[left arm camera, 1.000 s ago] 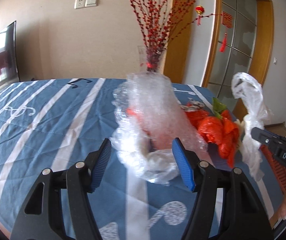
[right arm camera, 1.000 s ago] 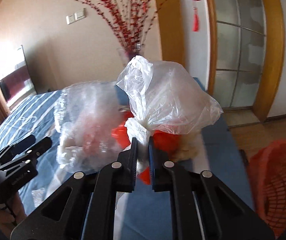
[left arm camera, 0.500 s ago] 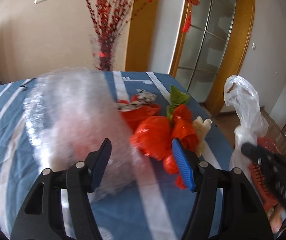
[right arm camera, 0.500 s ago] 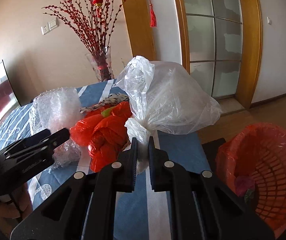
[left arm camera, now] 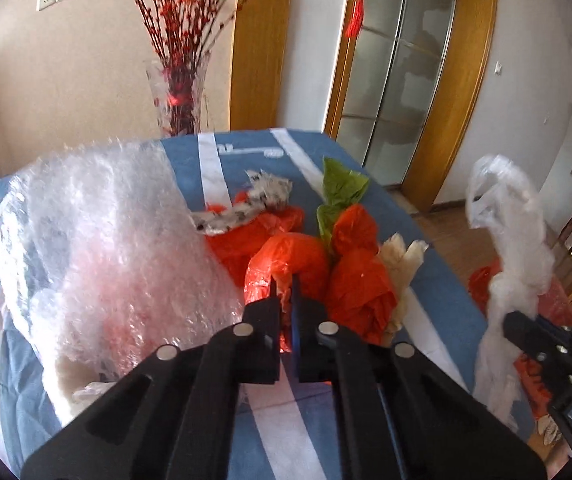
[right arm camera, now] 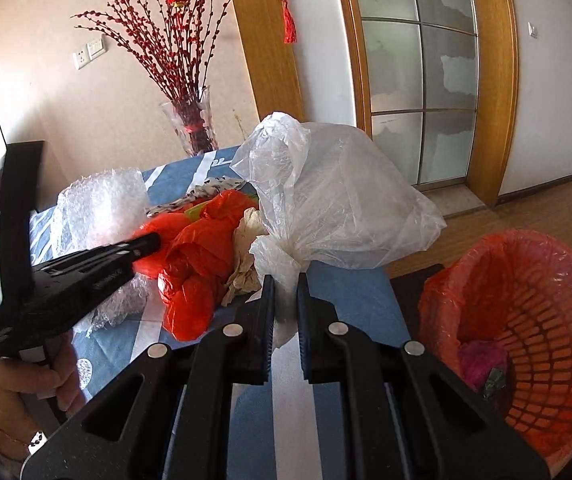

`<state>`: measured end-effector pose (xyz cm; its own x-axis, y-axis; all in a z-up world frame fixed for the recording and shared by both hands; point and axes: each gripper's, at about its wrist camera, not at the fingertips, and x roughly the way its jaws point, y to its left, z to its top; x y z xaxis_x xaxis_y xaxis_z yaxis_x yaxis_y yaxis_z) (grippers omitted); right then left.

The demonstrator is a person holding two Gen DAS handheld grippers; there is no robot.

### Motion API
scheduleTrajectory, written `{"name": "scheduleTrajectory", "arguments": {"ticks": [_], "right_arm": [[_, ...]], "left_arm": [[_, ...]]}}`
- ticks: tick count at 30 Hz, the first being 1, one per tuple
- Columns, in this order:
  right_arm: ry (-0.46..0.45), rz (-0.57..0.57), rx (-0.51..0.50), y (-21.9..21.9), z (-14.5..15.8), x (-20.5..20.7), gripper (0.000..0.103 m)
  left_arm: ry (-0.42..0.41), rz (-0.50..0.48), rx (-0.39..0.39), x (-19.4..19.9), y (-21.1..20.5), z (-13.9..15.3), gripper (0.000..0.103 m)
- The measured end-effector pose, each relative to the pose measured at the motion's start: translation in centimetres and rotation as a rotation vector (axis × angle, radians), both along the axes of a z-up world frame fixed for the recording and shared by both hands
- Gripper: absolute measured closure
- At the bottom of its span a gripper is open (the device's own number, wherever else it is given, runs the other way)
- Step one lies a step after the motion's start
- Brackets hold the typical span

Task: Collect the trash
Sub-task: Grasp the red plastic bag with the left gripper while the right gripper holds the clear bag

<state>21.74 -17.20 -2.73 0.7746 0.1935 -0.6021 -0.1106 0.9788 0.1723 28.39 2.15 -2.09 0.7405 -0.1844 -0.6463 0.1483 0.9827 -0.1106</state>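
Observation:
My left gripper [left arm camera: 285,300] is shut on a red plastic bag [left arm camera: 286,260] in the trash pile on the blue striped table [left arm camera: 246,152]. Bubble wrap [left arm camera: 106,248] lies left of it; more red bags [left arm camera: 358,284], a green bag [left arm camera: 342,188] and a patterned wrapper [left arm camera: 254,200] lie behind. My right gripper [right arm camera: 285,288] is shut on a clear plastic bag [right arm camera: 338,208] and holds it up near the table's right edge. That bag also shows in the left wrist view [left arm camera: 514,240]. The left gripper shows in the right wrist view [right arm camera: 142,242].
A red mesh trash basket [right arm camera: 526,320] with a red liner stands on the floor right of the table, some trash inside. A glass vase [left arm camera: 178,100] of red branches stands at the table's far edge. A glass door is behind.
My left gripper has closed on the red bag, having swung right from the bubble wrap. My right gripper has carried the clear bag right, toward the basket.

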Motion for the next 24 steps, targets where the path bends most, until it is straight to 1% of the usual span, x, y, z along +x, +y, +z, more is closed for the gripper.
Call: {"name": "scheduleTrajectory", "arguments": {"ticks": [3,8,14,24], "right_arm": [[-0.010,0.003,0.010,-0.1,0.4,-0.3,0.092],[-0.031,0.012,0.015,-0.1,1.2,-1.0,0.092],[-0.061,0.019,0.020,-0.3,2.4,-2.1,0.092],[-0.112,-0.003,0.018,-2.1,4.6,-4.3,0.092]], "left_arm": [[-0.043,0.001,-0.004,-1.0,0.6,1.5,0.099],[-0.114,0.038,-0.024,-2.9,2.4,4.2,0.099],[-0.169,0.046,-0.048,-4.7,3.2,7.1,0.099],[-0.250,-0.003,-0.065,-8.1,1.4,11.4,0.099]]}}
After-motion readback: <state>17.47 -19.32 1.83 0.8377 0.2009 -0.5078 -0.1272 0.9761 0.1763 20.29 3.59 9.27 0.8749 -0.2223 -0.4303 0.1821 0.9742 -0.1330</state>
